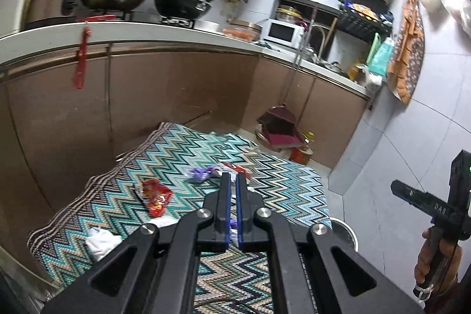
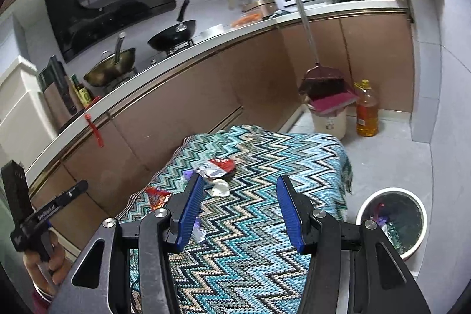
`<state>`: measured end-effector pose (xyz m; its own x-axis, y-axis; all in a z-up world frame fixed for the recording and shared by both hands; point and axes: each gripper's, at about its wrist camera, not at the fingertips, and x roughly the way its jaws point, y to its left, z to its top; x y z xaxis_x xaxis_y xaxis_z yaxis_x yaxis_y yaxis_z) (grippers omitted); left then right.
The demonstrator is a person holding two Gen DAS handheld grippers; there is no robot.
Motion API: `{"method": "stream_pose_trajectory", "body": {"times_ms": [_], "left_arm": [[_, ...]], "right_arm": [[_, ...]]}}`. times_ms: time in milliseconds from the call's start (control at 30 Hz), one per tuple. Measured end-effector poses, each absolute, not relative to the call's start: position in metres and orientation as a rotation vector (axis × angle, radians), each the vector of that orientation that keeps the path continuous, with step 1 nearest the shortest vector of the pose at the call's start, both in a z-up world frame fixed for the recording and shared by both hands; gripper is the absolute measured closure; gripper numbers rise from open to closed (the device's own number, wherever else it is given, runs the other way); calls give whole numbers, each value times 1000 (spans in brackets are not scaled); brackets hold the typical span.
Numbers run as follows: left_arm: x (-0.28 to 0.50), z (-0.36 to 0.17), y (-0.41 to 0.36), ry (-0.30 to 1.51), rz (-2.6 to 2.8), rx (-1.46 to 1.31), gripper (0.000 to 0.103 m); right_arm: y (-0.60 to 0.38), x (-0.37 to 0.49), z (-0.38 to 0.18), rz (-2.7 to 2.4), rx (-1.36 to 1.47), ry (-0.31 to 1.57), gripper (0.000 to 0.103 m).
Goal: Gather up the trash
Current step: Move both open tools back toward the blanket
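The left gripper (image 1: 233, 181) is built from matte black linkage arms with triangular cut-outs, joined by round silver screws (image 1: 205, 213); its two narrow fingers (image 1: 225, 196) are faced with blue ribbed pads. The right gripper (image 2: 240, 187) is made the same way, with broad blue pads (image 2: 191, 212) beside silver pivot screws (image 2: 162, 213). White lettering is printed on the black crossbar of the left gripper's body, beside a tall black block. Bare skin is shown on the right hand (image 1: 432, 258) around a black handle.
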<state>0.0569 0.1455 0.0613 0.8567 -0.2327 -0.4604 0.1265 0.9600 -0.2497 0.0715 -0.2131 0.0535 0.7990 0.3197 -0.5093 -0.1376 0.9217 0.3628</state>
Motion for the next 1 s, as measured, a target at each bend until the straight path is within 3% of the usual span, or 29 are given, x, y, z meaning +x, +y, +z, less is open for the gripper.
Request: {"method": "stream_pose_trajectory", "body": {"times_ms": [1000], "left_arm": [[94, -4, 164, 661, -80, -204, 99]], "right_arm": [[-169, 123, -9, 373, 218, 713, 52]]}}
